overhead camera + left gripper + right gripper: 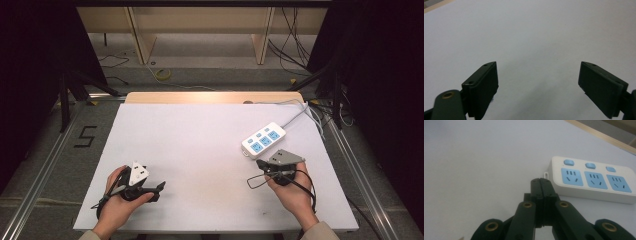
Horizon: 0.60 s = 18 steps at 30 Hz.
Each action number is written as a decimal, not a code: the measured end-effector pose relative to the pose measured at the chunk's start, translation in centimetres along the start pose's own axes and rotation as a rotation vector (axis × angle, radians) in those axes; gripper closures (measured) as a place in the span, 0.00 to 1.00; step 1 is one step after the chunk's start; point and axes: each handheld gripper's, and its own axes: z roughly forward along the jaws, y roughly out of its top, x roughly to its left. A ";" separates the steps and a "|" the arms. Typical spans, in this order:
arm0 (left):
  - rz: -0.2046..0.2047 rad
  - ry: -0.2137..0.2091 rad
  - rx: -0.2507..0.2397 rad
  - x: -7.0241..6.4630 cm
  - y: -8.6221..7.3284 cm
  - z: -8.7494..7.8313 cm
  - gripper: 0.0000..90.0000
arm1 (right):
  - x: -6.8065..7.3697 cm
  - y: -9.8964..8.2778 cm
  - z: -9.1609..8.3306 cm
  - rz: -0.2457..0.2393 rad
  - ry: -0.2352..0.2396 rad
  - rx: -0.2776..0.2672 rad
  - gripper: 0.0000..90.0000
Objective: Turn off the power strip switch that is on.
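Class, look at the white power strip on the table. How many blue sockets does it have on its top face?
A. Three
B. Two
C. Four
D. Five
A: the right gripper view shows the power strip with three blue sockets in a row, each with a small blue button above it; the high view also shows three blue squares on the strip.

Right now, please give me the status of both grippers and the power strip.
Left gripper open, holding nothing. Right gripper shut, holding nothing, close to the power strip. Power strip flat on the table, untouched. Nothing in between.
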 end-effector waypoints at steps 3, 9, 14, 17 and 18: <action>0.000 0.000 0.000 0.0 0.0 0.0 0.18 | -0.3 0.2 0.1 -0.002 -0.009 -0.001 1.00; -0.001 0.000 0.001 0.0 0.0 0.0 0.18 | -0.8 0.4 0.1 0.008 -0.021 -0.001 1.00; 0.001 -0.001 0.001 0.0 0.0 0.0 0.18 | -1.2 0.7 0.2 0.015 -0.028 0.001 1.00; 0.002 0.001 0.001 0.0 0.0 0.0 0.18 | -1.5 0.8 0.4 0.018 -0.031 0.003 1.00; 0.002 0.001 0.001 0.0 0.0 0.0 0.18 | -1.6 0.9 0.4 0.015 -0.035 0.005 1.00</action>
